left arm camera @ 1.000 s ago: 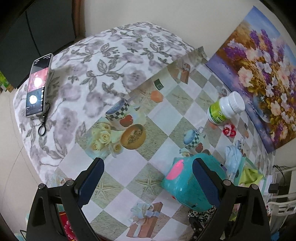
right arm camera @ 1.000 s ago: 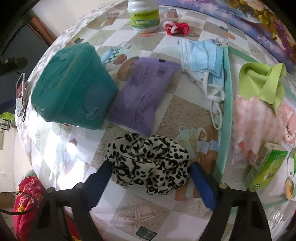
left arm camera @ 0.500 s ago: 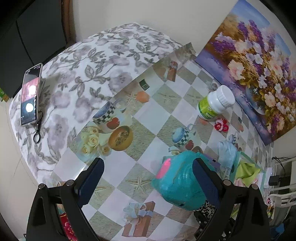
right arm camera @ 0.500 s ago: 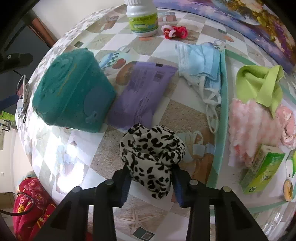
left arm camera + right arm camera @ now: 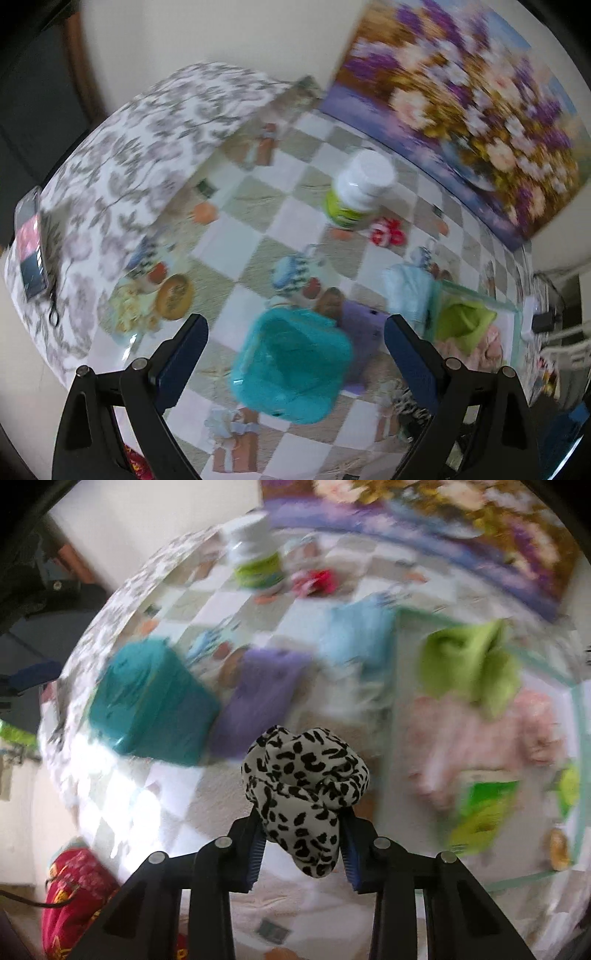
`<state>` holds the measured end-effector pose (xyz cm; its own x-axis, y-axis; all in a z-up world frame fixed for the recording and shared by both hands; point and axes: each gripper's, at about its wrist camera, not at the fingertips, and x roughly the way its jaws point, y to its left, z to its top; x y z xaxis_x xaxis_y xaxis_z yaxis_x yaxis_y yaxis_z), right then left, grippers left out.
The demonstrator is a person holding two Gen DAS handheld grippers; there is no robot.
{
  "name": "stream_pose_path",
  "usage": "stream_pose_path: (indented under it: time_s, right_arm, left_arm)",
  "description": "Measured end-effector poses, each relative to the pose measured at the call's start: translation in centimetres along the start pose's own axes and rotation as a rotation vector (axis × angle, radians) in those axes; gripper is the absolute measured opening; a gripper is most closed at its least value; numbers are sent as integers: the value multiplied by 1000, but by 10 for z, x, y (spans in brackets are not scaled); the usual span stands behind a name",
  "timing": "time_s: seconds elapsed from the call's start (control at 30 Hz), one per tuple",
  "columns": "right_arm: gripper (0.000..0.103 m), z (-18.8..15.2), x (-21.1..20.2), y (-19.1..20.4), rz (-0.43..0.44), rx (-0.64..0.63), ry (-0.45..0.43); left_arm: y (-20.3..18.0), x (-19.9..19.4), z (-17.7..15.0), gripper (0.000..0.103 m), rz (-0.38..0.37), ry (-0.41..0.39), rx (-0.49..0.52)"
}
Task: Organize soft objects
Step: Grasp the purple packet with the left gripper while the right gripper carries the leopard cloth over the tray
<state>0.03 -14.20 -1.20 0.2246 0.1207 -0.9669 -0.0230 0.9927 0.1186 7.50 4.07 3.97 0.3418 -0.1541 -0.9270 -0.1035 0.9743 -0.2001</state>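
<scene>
I see the counter [image 5: 177,805] filling most of both views, laid with a glossy checked oilcloth that throws glare at lower left of the right view. At the right edge of that view sits a shallow tray with a mint-green rim [image 5: 580,716], already holding soft pieces — a crumpled lime cloth [image 5: 469,664] and a fluffy pink one [image 5: 476,738] — so I judge it to be the collecting place. A rigid teal box [image 5: 147,705] with rounded corners stands at centre left, a flat purple packet [image 5: 258,698] just beside it.

My right tool [image 5: 301,834] is clamped on the leopard-print scrunchie [image 5: 304,775], low in the middle of the frame; its jaws have just been closing, and the gathered fabric bulges out above them, squashed narrow where the pads pinch. It hangs clear of the counter, I think for the carry to the tray.

My left tool [image 5: 295,347] stands wide apart and empty over the teal box.
</scene>
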Motion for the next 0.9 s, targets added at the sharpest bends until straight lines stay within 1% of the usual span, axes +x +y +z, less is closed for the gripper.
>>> stream_pose_path:
  time_s: [0.13, 0.2, 0.43, 0.5, 0.6, 0.67, 0.8, 0.83, 0.9]
  right_arm:
    - [37, 5, -18, -30, 0, 95, -67]
    - [37, 8, -27, -48, -17, 148, -92]
    - [37, 32, -54, -94, -68, 303, -163]
    - [38, 39, -57, -103, -72, 351, -180]
    - [38, 39, -65, -113, -70, 399, -218]
    - [38, 34, -67, -116, -76, 404, -226]
    - [38, 28, -59, -123, -75, 430, -200]
    - [38, 27, -58, -124, -71, 428, -198]
    - [38, 27, -55, -125, -72, 421, -196]
  left_arm:
    - [-38, 16, 1, 96, -7, 49, 106]
    - [-52, 25, 1, 96, -6, 74, 148]
    - [-88, 56, 4, 96, 41, 140, 266]
    - [-96, 68, 3, 96, 61, 166, 298]
    - [-107, 84, 0, 96, 89, 194, 353]
    - [-113, 94, -3, 96, 115, 209, 389]
    - [-122, 111, -9, 95, 148, 242, 432]
    - [-123, 115, -11, 94, 162, 245, 444]
    - [-125, 122, -14, 88, 182, 261, 453]
